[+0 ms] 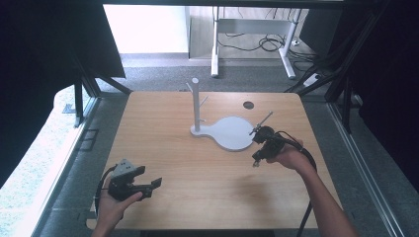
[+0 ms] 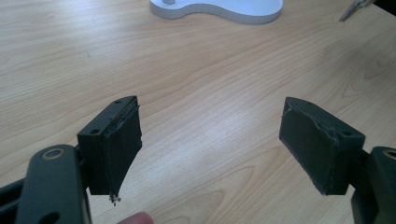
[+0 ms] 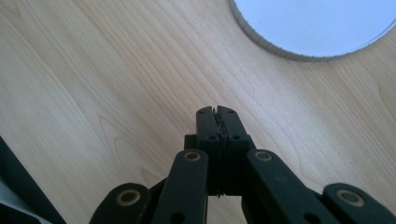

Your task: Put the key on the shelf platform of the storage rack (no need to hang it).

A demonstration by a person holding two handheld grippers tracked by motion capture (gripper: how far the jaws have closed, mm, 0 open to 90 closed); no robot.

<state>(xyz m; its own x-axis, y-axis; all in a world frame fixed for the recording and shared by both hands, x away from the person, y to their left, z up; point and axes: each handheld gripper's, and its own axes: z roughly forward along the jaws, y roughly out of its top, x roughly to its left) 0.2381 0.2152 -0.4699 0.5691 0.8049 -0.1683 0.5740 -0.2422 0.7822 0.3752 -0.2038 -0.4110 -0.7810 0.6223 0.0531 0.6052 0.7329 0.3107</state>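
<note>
Left gripper (image 1: 148, 183) near the front-left table (image 1: 163, 148) edge, jaws spread wide, nothing between them, bare wood below. Right gripper (image 1: 257, 160) at mid-right, jaws pressed flat together, nothing held, tip just beside the white stand base (image 1: 230, 136) but apart from it. Base rim cut off at the top of both gripper views. Nothing lies on the base; post (image 1: 196, 103) upright at its left end, pegs hard to make out. Dark hole (image 1: 248, 104) farther back.
</note>
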